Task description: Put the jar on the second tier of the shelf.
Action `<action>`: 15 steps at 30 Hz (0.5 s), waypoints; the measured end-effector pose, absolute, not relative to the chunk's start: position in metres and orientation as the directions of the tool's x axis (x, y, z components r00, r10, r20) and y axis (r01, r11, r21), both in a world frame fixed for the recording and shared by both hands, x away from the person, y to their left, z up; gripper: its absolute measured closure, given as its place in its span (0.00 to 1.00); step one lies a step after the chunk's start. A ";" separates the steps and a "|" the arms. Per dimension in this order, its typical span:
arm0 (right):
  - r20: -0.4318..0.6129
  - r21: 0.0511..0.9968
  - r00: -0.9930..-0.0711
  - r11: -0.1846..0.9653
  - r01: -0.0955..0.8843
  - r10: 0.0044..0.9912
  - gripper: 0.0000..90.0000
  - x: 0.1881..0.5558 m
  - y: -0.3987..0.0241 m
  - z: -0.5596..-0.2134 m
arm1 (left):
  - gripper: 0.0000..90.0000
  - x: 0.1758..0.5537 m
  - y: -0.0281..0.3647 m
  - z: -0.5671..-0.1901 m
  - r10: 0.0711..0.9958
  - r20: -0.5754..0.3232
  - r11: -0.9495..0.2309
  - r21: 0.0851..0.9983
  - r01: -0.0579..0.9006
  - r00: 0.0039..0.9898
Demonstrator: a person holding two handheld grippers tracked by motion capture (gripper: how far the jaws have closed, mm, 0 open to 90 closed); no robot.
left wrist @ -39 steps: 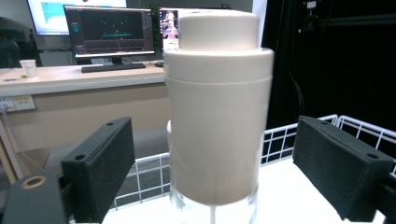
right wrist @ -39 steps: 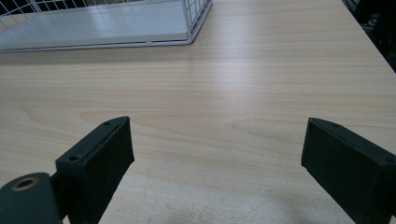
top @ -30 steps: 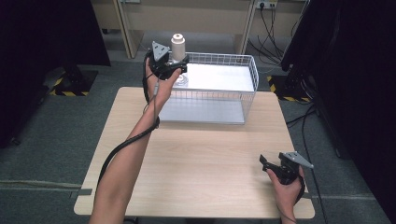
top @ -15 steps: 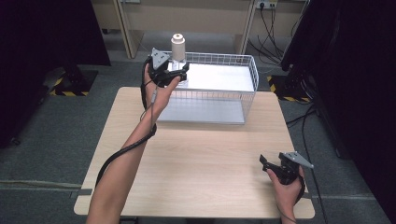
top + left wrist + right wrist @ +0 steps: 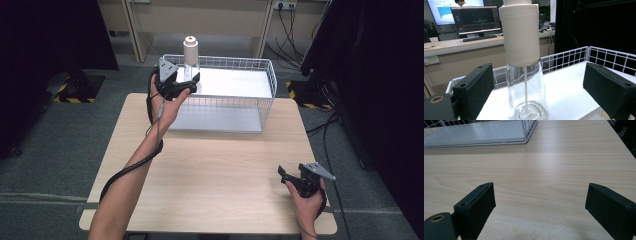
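Observation:
A clear bottle (image 5: 190, 54) with a tall cream cap stands upright on the white top surface of a white wire basket (image 5: 235, 107), at its far left corner. My left gripper (image 5: 189, 83) is open just in front of the bottle. In the left gripper view the bottle (image 5: 522, 50) rises between the two black jaws of the left gripper (image 5: 539, 75), with a gap on each side. My right gripper (image 5: 284, 176) is open low over the wooden table (image 5: 215, 170) near the front right, with nothing between its jaws. In its own view the right gripper (image 5: 540, 195) frames bare wood.
The basket's wire rim (image 5: 574, 53) runs behind the bottle. A desk with monitors (image 5: 474, 20) stands beyond the table. The basket's near corner (image 5: 525, 135) lies ahead of the right gripper. Dark curtains flank the table (image 5: 549, 165).
My left gripper has dropped and drawn back slightly toward the person, while the bottle has stayed in place. The right hand has not moved.

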State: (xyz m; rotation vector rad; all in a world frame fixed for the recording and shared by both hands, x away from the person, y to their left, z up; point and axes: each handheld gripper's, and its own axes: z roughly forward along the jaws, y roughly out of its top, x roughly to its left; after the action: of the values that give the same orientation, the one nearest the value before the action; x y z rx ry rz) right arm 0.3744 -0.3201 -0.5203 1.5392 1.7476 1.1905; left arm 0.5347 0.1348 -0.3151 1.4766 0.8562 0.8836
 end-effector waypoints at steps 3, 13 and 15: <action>0.161 0.863 -0.219 -0.029 0.504 0.962 0.10 0.374 -0.320 -0.520 | 0.10 0.531 0.135 -0.318 0.889 0.063 -0.084 0.996 0.027 0.453; 0.158 0.864 -0.220 -0.027 0.503 0.963 0.10 0.374 -0.320 -0.520 | 0.10 0.518 0.138 -0.330 0.883 0.058 -0.075 0.997 0.019 0.466; 0.158 0.863 -0.219 -0.027 0.504 0.963 0.10 0.374 -0.320 -0.520 | 0.10 0.516 0.138 -0.333 0.880 0.061 -0.080 0.997 0.021 0.472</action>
State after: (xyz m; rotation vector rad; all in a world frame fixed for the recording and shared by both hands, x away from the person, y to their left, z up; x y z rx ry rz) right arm 0.3744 -0.3197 -0.5203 1.5344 1.7493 1.1849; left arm 0.5156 0.1380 -0.3334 1.4836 0.8314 0.8691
